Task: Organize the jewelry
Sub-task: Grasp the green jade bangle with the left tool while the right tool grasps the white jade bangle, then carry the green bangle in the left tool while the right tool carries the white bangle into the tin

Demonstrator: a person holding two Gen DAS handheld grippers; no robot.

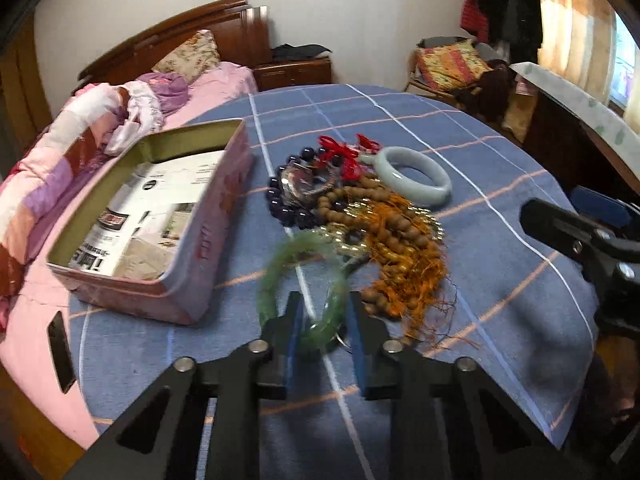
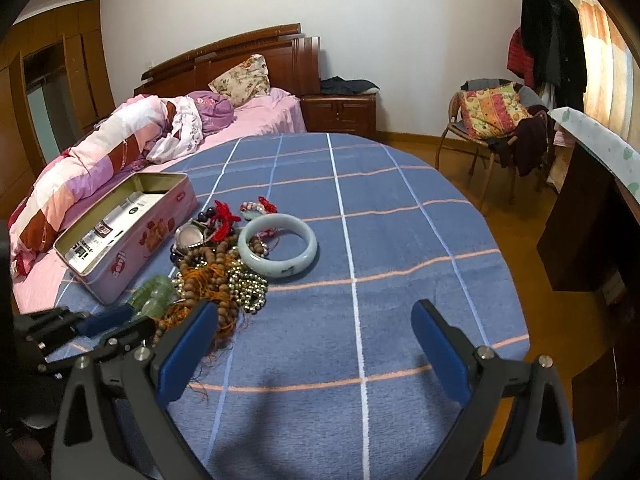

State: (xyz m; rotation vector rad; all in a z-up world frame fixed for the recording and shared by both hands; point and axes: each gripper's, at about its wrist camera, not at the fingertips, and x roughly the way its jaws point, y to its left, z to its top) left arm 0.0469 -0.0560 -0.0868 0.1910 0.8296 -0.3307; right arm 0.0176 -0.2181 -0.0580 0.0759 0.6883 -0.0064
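Note:
A pile of jewelry lies on the blue checked blanket (image 1: 500, 280): brown wooden beads with orange tassels (image 1: 396, 236), dark beads (image 1: 280, 200), red cords (image 1: 340, 154) and a pale jade bangle (image 1: 416, 174). An open pink tin (image 1: 160, 216) with papers inside stands left of the pile. My left gripper (image 1: 322, 320) is shut on a green bangle (image 1: 280, 272), blurred, at the pile's near edge. In the right wrist view my right gripper (image 2: 316, 320) is open and empty over the blanket, right of the pile (image 2: 224, 268), the pale bangle (image 2: 278, 244) and the tin (image 2: 120, 236).
A bed with pink bedding (image 2: 120, 140) lies at the left behind the tin. A nightstand (image 2: 340, 114) stands at the back wall. A chair with cushions and clothes (image 2: 496, 116) and a dark desk (image 2: 592, 200) are at the right.

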